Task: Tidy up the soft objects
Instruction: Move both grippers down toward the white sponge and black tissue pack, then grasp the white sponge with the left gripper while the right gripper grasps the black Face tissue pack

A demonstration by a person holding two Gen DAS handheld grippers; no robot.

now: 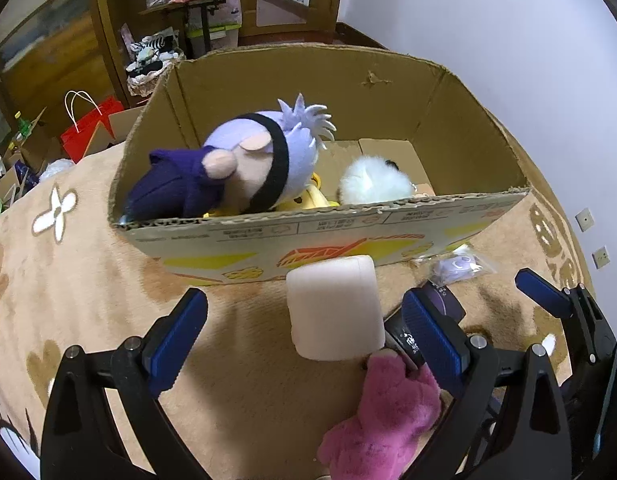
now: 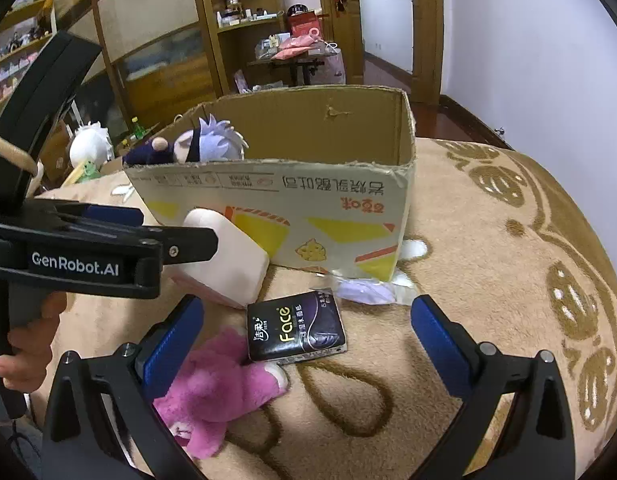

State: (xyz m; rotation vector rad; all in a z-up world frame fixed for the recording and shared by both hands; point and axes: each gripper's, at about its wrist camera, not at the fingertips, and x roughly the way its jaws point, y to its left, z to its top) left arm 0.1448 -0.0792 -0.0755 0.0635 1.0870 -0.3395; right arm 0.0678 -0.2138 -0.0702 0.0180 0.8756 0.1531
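Note:
A cardboard box point(image 1: 448, 208) stands on the tan blanket and holds a purple-haired plush doll point(image 1: 244, 164), a white fluffy toy point(image 1: 372, 182) and something yellow. In front of it lie a pale pink foam block point(image 1: 334, 312), a pink plush point(image 1: 388, 420), a black tissue pack point(image 2: 294, 330) and a small lilac item in clear wrap point(image 2: 364, 292). My left gripper point(image 1: 308, 340) is open, the foam block between its fingers but apart from them. My right gripper point(image 2: 308, 344) is open above the tissue pack and pink plush point(image 2: 212, 388). The box point(image 2: 348, 196) and block point(image 2: 232, 260) also show in the right wrist view.
The tan patterned blanket point(image 2: 488, 240) covers the surface. Wooden shelves point(image 2: 244, 40) and a cluttered small table stand behind. A red paper bag point(image 1: 90, 128) and a white plush point(image 2: 90, 146) sit off the blanket's left side. The left gripper body point(image 2: 88, 252) crosses the right wrist view.

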